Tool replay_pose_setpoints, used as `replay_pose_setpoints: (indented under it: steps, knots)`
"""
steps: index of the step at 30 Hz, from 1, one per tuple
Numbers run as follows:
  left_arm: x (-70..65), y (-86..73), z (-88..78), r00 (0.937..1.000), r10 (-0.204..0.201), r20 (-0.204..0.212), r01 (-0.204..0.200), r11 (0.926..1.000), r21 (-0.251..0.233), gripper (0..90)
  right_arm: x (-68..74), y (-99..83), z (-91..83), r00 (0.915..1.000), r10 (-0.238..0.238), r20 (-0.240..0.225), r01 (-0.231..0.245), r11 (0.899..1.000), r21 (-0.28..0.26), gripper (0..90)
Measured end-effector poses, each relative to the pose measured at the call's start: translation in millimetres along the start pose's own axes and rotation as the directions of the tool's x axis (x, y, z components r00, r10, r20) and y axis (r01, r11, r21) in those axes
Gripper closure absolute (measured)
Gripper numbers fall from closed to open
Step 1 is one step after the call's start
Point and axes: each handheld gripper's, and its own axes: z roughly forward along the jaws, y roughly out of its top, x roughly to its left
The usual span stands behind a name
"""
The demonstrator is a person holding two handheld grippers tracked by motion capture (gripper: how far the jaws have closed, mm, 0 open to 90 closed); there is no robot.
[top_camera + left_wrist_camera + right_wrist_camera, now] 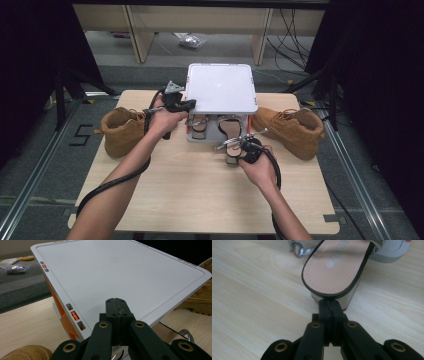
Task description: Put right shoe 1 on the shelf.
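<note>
The right tool (329,305), jaws pressed together with nothing between them, is nudging the heel of a sandal (337,267) lying half inside the rack (220,89) at the far middle of the surface (200,195). The left tool (117,305), also pressed together on nothing, is hovering over the rack's top. A hard push risks skewing the sandal or shifting the rack.

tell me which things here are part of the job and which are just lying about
In the job:
heeled sandal at the right gripper
second sandal in the rack
white shoe rack by the left gripper

Lying about:
left tan boot
right tan boot
plastic bag on the floor
</note>
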Motion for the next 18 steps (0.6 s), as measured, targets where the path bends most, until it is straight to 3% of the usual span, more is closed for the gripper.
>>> replay_pose_setpoints:
  steps: [5, 14, 17, 18]
  knots:
    - [0.0, 0.1, 0.1, 1.0, 0.002, 0.0, -0.002, 1.0, 0.001, 89.7, 0.7, 8.3, 1.4, 0.9996, 0.027, -0.009, -0.027, 1.0, -0.016, 90.0]
    - [-0.3, 0.1, 0.7, 1.0, 0.002, 0.004, -0.002, 1.0, -0.006, 89.7, -0.7, 23.7, 6.9, 0.9998, 0.018, -0.009, -0.019, 0.997, -0.07, 90.0]
    - [0.6, 0.3, 0.1, 0.9999, 0.011, 0.004, -0.011, 0.9999, 0.003, 89.7, -2.4, 29.1, 12.4, 0.9992, 0.032, -0.025, -0.034, 0.996, -0.084, 90.0]
    - [0.0, 0.3, 0.3, 1.0, 0.002, 0.003, -0.002, 1.0, 0.0, 89.7, -1.4, 30.1, 13.3, 0.9979, 0.057, -0.031, -0.059, 0.995, -0.077, 90.0]
